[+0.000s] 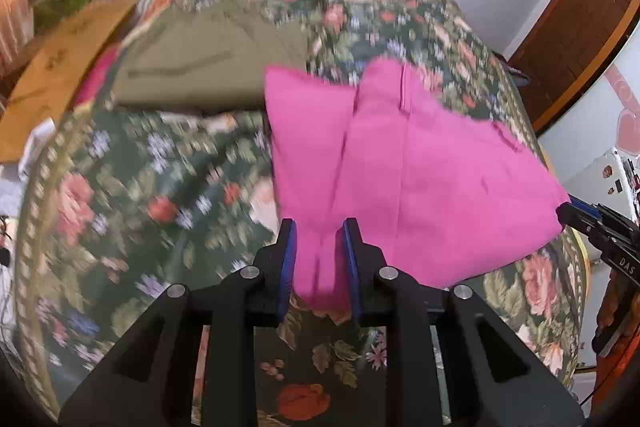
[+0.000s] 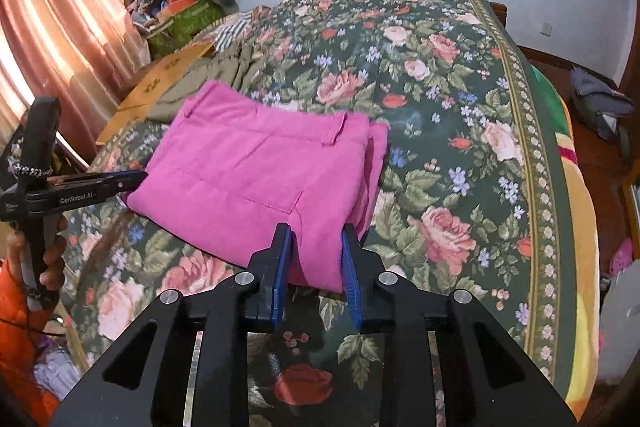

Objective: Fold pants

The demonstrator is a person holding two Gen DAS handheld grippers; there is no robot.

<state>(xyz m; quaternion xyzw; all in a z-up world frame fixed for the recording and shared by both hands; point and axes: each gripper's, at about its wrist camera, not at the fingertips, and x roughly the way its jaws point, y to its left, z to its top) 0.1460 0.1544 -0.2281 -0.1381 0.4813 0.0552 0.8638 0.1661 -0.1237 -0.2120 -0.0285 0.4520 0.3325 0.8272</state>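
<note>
Folded pink pants (image 1: 408, 163) are held a little above the floral bedspread (image 1: 152, 195). My left gripper (image 1: 318, 247) is shut on one near corner of the pink pants. My right gripper (image 2: 316, 247) is shut on the other near corner of the pink pants (image 2: 256, 171). The right gripper also shows in the left wrist view (image 1: 564, 213) at the pants' right edge, and the left gripper shows in the right wrist view (image 2: 138, 181) at the pants' left edge. A pocket and belt loops face up.
Olive-green folded trousers (image 1: 208, 67) lie on the bed behind the pink pants. A cardboard sheet (image 1: 64, 67) and a pile of bags (image 2: 184, 3) sit at the bed's left side near pink curtains (image 2: 60, 19). A wooden door (image 1: 580, 23) is to the right.
</note>
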